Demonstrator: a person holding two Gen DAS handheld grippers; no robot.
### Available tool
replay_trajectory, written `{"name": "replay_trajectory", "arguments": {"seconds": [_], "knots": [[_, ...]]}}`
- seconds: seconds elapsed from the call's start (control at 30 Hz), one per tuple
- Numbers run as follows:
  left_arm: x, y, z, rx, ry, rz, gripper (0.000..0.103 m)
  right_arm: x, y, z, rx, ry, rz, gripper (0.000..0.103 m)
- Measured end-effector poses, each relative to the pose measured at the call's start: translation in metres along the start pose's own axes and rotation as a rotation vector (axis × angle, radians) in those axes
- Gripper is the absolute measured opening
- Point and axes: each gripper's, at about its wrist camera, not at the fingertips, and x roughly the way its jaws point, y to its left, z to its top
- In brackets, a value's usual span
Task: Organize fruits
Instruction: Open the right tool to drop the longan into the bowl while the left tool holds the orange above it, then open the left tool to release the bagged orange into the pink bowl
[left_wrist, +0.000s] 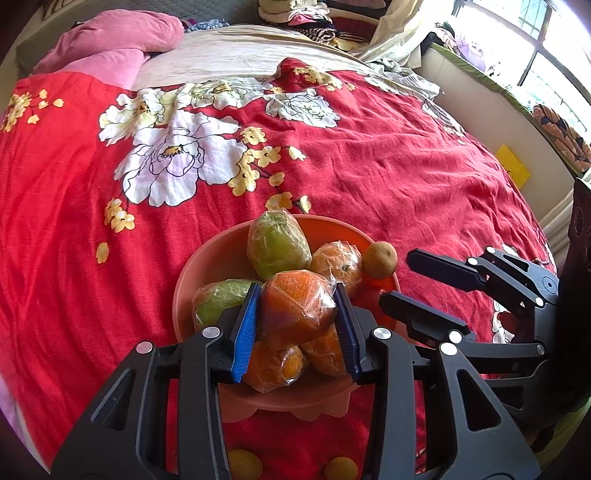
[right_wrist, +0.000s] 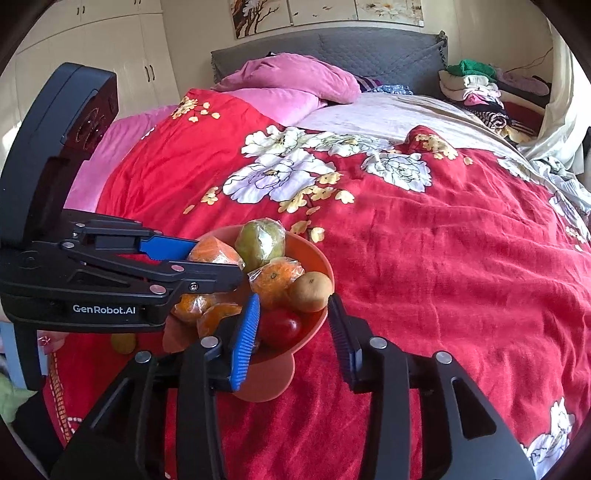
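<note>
An orange bowl (left_wrist: 184, 280) (right_wrist: 317, 258) sits on the red floral bedspread, piled with plastic-wrapped oranges and green fruits (left_wrist: 277, 243). My left gripper (left_wrist: 295, 291) (right_wrist: 218, 260) is shut on a wrapped orange (left_wrist: 295, 310) (right_wrist: 214, 253) at the top of the pile. My right gripper (right_wrist: 293, 297) (left_wrist: 397, 275) stands open at the bowl's right edge, its pads touching nothing. Between its fingers lie a small brownish fruit (right_wrist: 310, 291) (left_wrist: 380, 254) on the rim and a red fruit (right_wrist: 280, 325) inside the bowl.
Two small yellow fruits (left_wrist: 243, 465) (left_wrist: 341, 469) lie on the bedspread (left_wrist: 369, 166) in front of the bowl. Pink pillows (right_wrist: 288, 85) and a clothes pile (right_wrist: 476, 88) sit at the bed's far end. A window ledge (left_wrist: 517, 103) runs along the right.
</note>
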Motion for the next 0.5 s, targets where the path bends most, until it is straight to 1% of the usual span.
{"name": "replay_trajectory", "arguments": {"seconds": [0.1,0.17,0.4,0.5], "knots": [[-0.001,0.000,0.000,0.001,0.001,0.000,0.031,-0.006,-0.002,-0.002,0.009,-0.009,-0.006,0.043],[-0.001,0.000,0.000,0.001,0.001,-0.001,0.031,-0.009,-0.002,-0.003,0.016,-0.014,-0.014,0.048],[0.000,0.000,0.000,-0.008,0.000,-0.006,0.031,-0.019,-0.003,-0.005,0.024,-0.021,-0.031,0.054],[-0.002,-0.001,-0.001,-0.009,-0.003,-0.006,0.031,-0.023,-0.002,-0.006,0.025,-0.025,-0.039,0.058]]}}
